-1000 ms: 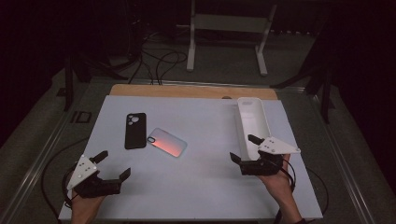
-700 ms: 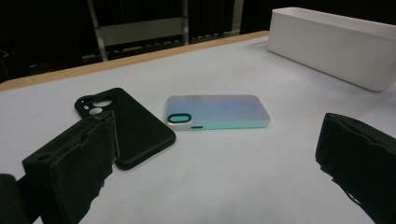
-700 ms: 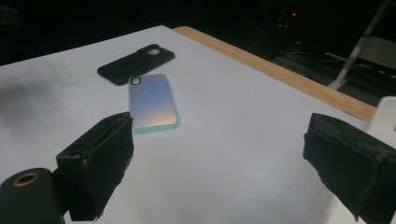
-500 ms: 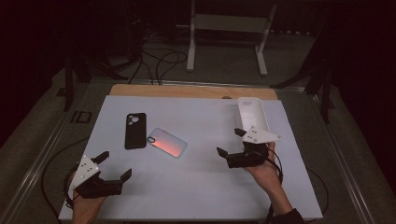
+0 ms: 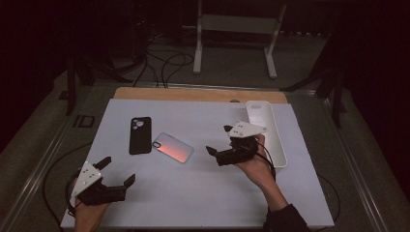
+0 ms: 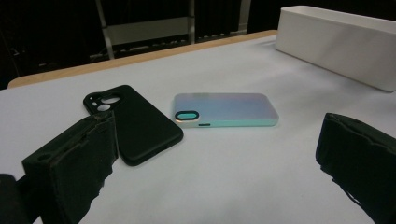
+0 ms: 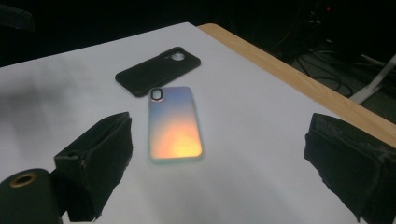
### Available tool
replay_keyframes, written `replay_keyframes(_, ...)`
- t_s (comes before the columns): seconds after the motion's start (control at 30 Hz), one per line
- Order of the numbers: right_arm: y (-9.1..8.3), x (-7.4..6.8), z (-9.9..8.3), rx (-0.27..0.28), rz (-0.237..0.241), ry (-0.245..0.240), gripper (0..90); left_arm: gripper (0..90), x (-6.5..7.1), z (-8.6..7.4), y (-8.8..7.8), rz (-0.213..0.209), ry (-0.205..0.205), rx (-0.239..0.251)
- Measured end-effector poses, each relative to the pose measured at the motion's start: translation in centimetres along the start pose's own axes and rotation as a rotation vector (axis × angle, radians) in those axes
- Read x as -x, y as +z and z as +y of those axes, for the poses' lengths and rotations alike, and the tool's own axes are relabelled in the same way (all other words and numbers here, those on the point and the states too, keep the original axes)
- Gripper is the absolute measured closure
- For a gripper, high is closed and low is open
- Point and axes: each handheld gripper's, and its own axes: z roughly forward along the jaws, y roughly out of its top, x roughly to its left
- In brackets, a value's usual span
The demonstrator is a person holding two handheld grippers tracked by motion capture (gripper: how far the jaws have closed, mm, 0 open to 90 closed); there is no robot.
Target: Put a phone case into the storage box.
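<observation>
My right gripper (image 5: 218, 140) has moved away from the white tray (image 5: 279, 145) toward the iridescent phone case (image 5: 173, 147) over the last second; earlier it sat just beside the tray's near end, now it's between tray and case, jaws pointing at the case. Jaws spread wide, nothing in them. In the right gripper view the iridescent case (image 7: 174, 122) lies flat straight ahead between the two jaws, so I judge this as an approach for a pick, grasp not yet started.

My left gripper (image 5: 118, 175) hasn't shifted, parked at the near left corner of the white mat (image 5: 203, 193), well apart from the iridescent case. Jaws also wide, empty.

Iridescent case: mid-mat, camera-hole end toward the black phone case (image 5: 140, 135), which lies just beside it on the side away from the tray. In the left gripper view the two cases' corners look very close; touching or not, can't tell.

Containers: one, the white tray, long and narrow, on the far side of my right gripper from the iridescent case. Inside looks bare from the high view. Likely the drop-off for the cases, my guess.
</observation>
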Motion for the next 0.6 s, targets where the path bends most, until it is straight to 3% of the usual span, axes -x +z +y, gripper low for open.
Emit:
replay_keyframes(0.27,2.4,-0.7,1.5,-0.023,0.026,-0.034,7.7,0.0,-0.1,-0.1,0.0,-0.001,-0.004,0.000)
replay_keyframes(0.6,5.3,-0.7,2.2,-0.070,0.056,-0.027,7.7,0.0,-0.1,-0.1,-0.1,-0.004,-0.007,0.000)
